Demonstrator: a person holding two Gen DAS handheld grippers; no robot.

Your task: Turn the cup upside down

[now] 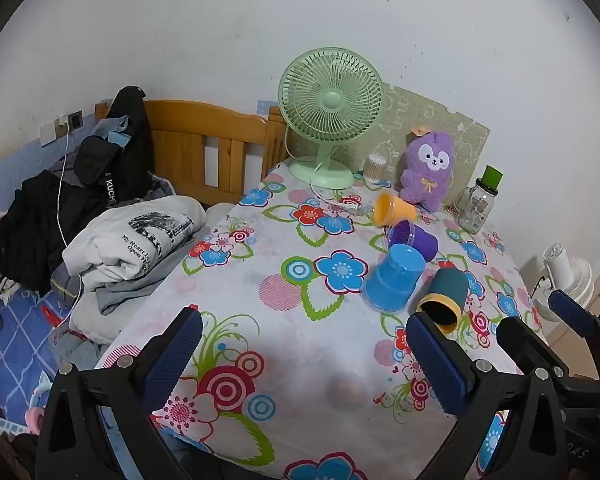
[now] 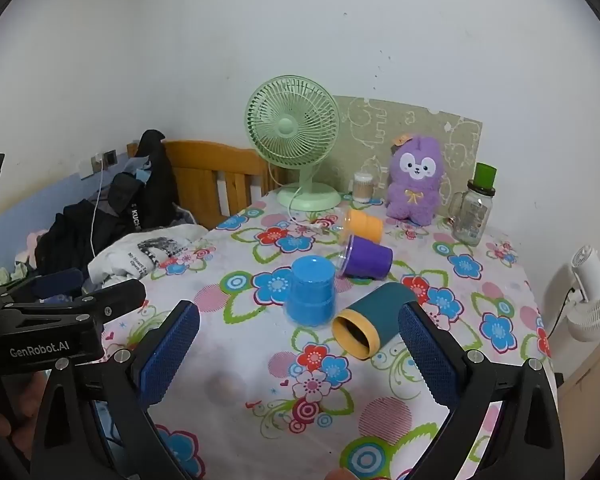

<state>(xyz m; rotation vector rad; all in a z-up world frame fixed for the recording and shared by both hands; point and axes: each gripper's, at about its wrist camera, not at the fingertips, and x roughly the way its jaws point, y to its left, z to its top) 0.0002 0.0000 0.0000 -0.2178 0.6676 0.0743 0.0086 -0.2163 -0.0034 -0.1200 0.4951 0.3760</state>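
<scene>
A blue cup (image 1: 394, 278) (image 2: 311, 291) stands upside down on the floral tablecloth. A teal cup with a yellow rim (image 1: 444, 296) (image 2: 374, 320) lies on its side just right of it. A purple cup (image 1: 414, 239) (image 2: 366, 258) and an orange cup (image 1: 394, 209) (image 2: 364, 224) lie on their sides behind. My left gripper (image 1: 304, 356) is open and empty, near the table's front. My right gripper (image 2: 300, 354) is open and empty, its right finger (image 2: 428, 356) close beside the teal cup. The right gripper also shows in the left wrist view (image 1: 540, 320).
A green desk fan (image 1: 330, 116) (image 2: 294, 136), a purple plush toy (image 1: 430, 170) (image 2: 416, 180), a cotton-swab jar (image 2: 362, 188) and a glass bottle with green cap (image 1: 480, 204) (image 2: 474, 208) stand at the table's back. A bed with piled clothes (image 1: 100, 220) lies left. A white fan (image 2: 592, 292) stands right.
</scene>
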